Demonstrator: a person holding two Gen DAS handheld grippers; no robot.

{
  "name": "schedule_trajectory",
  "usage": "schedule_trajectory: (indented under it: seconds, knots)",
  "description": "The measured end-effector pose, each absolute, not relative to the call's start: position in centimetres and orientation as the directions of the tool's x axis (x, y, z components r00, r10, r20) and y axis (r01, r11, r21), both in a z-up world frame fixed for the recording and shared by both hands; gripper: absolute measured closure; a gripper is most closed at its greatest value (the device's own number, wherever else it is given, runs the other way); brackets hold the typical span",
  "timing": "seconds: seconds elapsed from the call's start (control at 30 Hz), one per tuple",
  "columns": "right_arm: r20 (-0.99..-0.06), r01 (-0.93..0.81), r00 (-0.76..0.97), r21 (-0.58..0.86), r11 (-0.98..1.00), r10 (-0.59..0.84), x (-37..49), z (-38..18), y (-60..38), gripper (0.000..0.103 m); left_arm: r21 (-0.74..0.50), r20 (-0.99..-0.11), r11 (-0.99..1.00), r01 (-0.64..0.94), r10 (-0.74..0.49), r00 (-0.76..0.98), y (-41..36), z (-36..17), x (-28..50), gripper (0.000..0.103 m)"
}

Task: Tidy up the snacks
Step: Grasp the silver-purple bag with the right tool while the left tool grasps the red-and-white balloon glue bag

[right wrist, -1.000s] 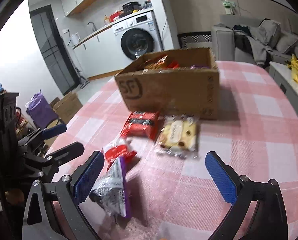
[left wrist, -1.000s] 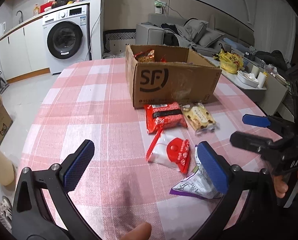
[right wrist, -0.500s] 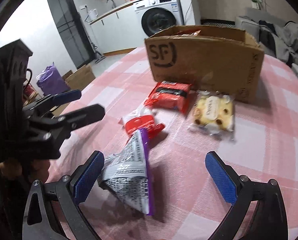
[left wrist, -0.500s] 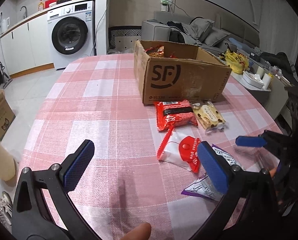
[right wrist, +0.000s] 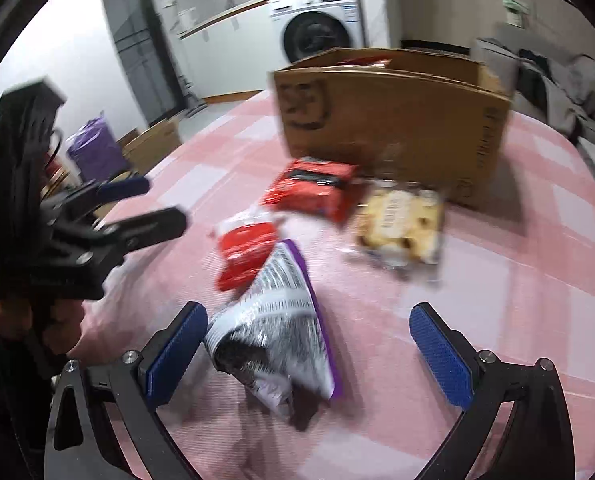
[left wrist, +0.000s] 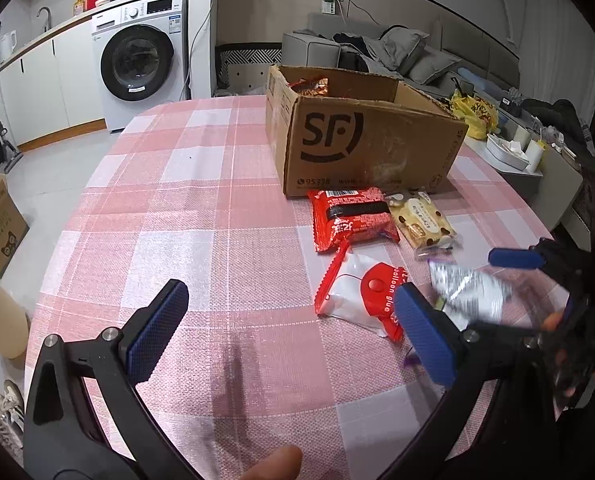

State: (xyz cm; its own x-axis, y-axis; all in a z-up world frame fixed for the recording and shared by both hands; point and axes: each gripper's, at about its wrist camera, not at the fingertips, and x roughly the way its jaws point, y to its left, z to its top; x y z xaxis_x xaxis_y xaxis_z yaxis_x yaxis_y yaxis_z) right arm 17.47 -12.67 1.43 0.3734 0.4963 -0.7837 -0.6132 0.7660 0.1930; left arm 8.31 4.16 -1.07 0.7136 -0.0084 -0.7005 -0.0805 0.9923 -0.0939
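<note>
Silver-and-purple snack bag point(right wrist: 275, 328) lay on the counter point(right wrist: 517, 288) at lower centre of the right wrist view, inside the right tool point(right wrist: 307, 352), nearer its left finger. Long axis ran toward the cardboard box point(right wrist: 397, 120) at upper centre. Both tools spread; left tool point(left wrist: 293, 336) farther off, empty.

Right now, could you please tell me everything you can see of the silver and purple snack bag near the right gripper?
The silver and purple snack bag is a crinkled foil-looking pouch, silver with dense black print and a purple edge along one side. It lies between the open fingers of the right gripper, close to the left finger; contact is unclear through blur. Its far tip points toward the red and white packet. It appears to rest on the pink checked tablecloth.
</note>
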Motion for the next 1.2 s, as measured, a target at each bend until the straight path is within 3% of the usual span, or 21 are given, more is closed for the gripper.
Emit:
schedule_trajectory:
  seconds: [0.2,0.6,0.67,0.73,1.07,1.2]
  knots:
    - [-0.76,-0.514,0.481,0.159,0.843,0.437,19.1,2.3,-15.5,0.0,-0.083,-0.713,0.995,-0.058,-0.019,0.7,3.2,-1.8,8.7,0.001]
    - [-0.756,-0.531,0.375,0.298,0.793,0.536,18.1,2.0,-15.5,0.001,-0.109,-0.743,0.994,-0.018,-0.07,0.665,2.2,-3.3,10.5,0.001]
    - [-0.761,-0.534,0.357,0.31,0.787,0.542,18.0,1.4,-15.1,0.007,-0.119,-0.751,0.993,-0.013,-0.081,0.656,2.2,-3.6,10.9,0.001]
    - [-0.766,-0.54,0.318,0.338,0.771,0.559,18.3,0.7,-14.8,0.024,-0.116,-0.761,0.993,-0.016,-0.079,0.644,2.1,-4.0,11.4,0.001]
    - [-0.728,-0.536,0.242,0.45,0.714,0.641,18.8,0.4,-15.7,0.041,-0.12,-0.779,0.993,-0.003,-0.092,0.621,1.5,-5.0,12.5,0.001]
    - [-0.713,-0.559,0.24,0.453,0.694,0.659,18.4,0.7,-15.4,0.056,-0.115,-0.786,0.993,-0.001,-0.09,0.612,1.3,-5.4,13.0,0.001]
